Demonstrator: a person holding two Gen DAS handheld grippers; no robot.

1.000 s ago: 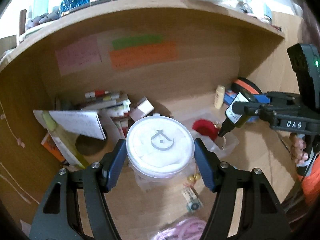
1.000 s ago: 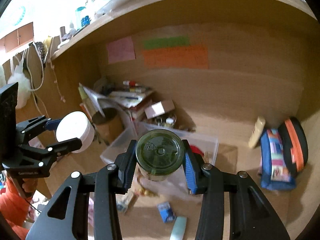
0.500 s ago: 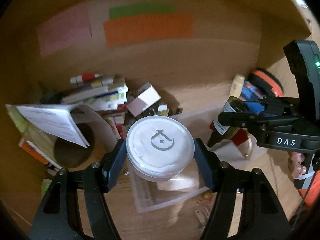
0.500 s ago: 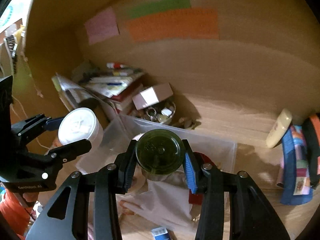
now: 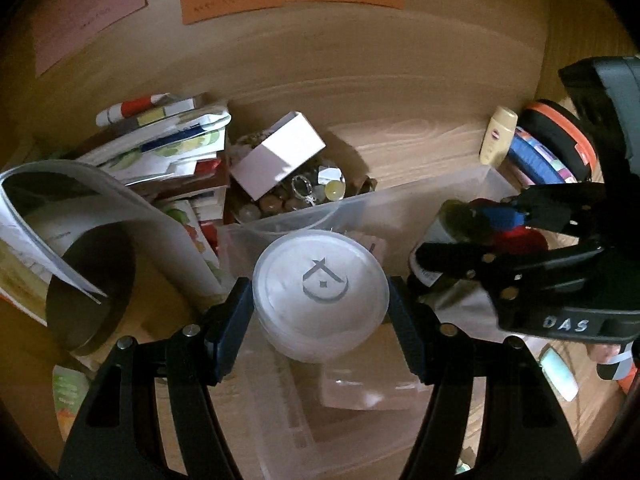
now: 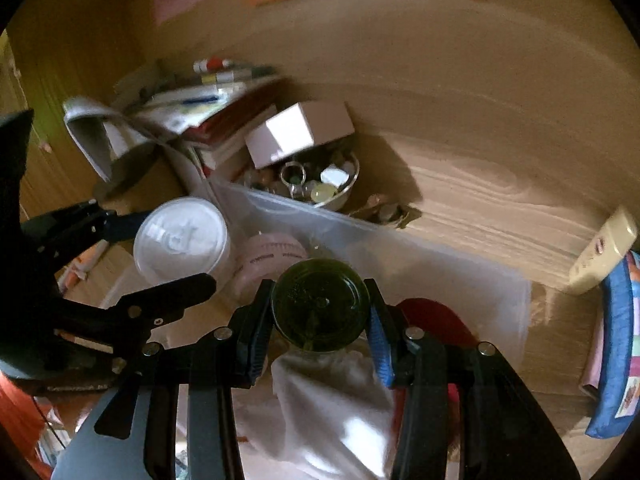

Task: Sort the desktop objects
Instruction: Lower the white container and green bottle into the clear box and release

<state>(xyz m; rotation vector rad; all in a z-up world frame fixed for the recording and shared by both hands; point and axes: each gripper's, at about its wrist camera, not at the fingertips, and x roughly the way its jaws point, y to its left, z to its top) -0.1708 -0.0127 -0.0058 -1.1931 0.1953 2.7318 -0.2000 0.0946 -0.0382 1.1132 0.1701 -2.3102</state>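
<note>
Left wrist view: your left gripper (image 5: 320, 312) jaws clamp the white round tub (image 5: 320, 292) above the clear plastic bin (image 5: 400, 208); your right gripper (image 6: 320, 320) jaws squeeze the dark green bottle (image 6: 320, 304) over that bin too.

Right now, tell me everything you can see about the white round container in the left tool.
The white round container is a squat tub of what looks like translucent plastic, packed with white pads or tissue. Its flat lid bears a grey emblem of a house-like outline over a crescent. The left tool clamps it by the sides between dark blue pads, lid facing the camera. It hangs over the near left end of the clear plastic bin, touching nothing else that I can see.
</note>
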